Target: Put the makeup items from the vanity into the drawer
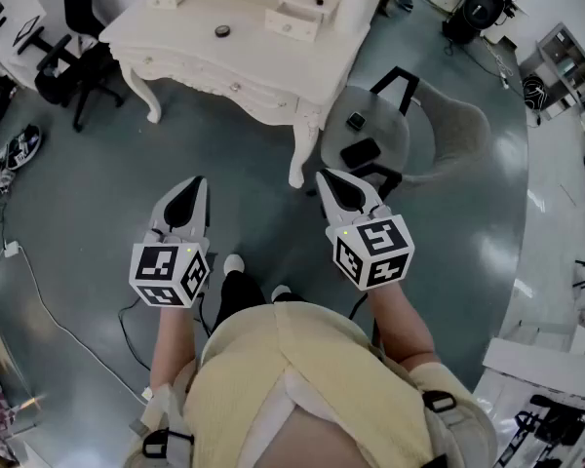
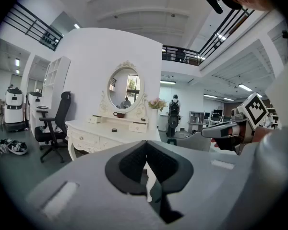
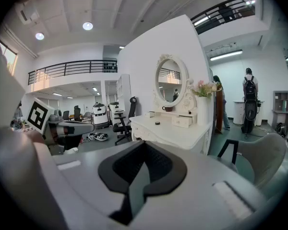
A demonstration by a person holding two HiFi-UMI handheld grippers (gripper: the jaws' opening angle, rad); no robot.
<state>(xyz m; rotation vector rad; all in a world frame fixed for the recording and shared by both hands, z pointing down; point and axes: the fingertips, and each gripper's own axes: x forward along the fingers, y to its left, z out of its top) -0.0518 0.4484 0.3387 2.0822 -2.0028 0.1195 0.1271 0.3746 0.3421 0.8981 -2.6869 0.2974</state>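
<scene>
Big open hall, grey floor (image 1: 68,222), and the white vanity (image 1: 190,37) stands ahead of me, well apart from both tools, its long side running across my view. I see one small dark round pot (image 1: 222,31) sitting on the tabletop, near a little white drawer box (image 1: 292,25); anything else up there is too small to name. My left gripper (image 1: 197,183) is clenched with nothing in it, and my right gripper (image 1: 324,175) is likewise closed and empty. The pot lies almost straight beyond the left one, so I reckon that's the nearer hand; a grey chair (image 1: 439,130) stands off to the right.
</scene>
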